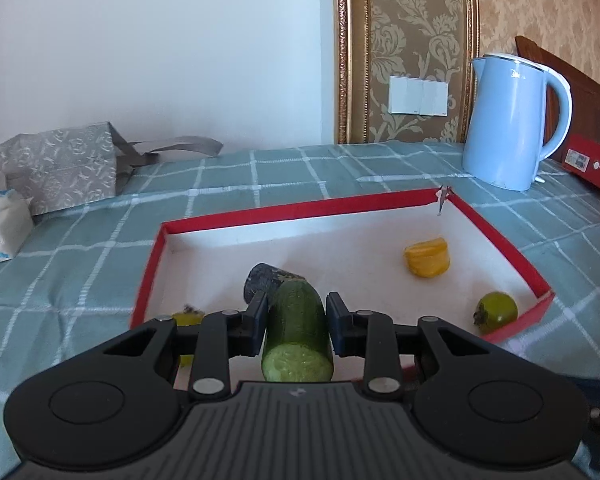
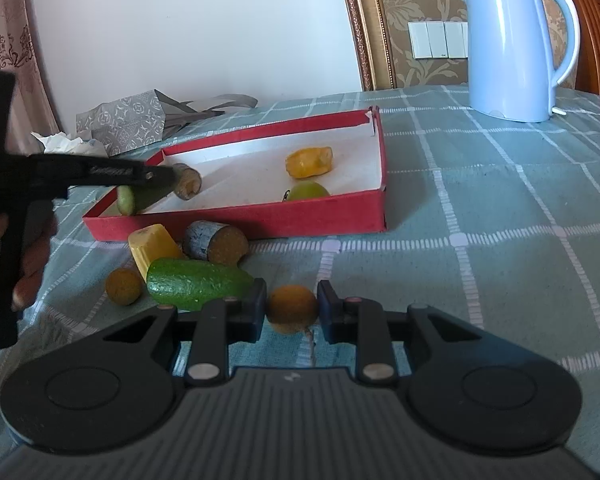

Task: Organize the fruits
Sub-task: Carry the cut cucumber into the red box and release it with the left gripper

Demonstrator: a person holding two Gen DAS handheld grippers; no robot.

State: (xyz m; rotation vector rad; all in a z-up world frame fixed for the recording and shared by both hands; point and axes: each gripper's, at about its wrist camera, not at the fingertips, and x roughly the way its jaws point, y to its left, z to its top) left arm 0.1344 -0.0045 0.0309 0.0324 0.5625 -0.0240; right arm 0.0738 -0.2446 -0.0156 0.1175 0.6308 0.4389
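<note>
The left gripper (image 1: 296, 320) is clamped on a cucumber piece (image 1: 296, 336), carrying it above the near-left end of the red tray (image 1: 500, 240), presumably to drop it in. The right gripper (image 2: 292, 306) pinches a small orange fruit (image 2: 292, 308) on the tablecloth (image 2: 480, 240), with more loose pieces just to its left awaiting the tray ahead.

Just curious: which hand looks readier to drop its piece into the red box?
Left: its gripper holds the cucumber piece over the red box; the right gripper grips an orange ball outside it.

Home; damask wallpaper (image 1: 412, 40), kettle (image 1: 512, 120), checked tablecloth (image 2: 480, 220)
</note>
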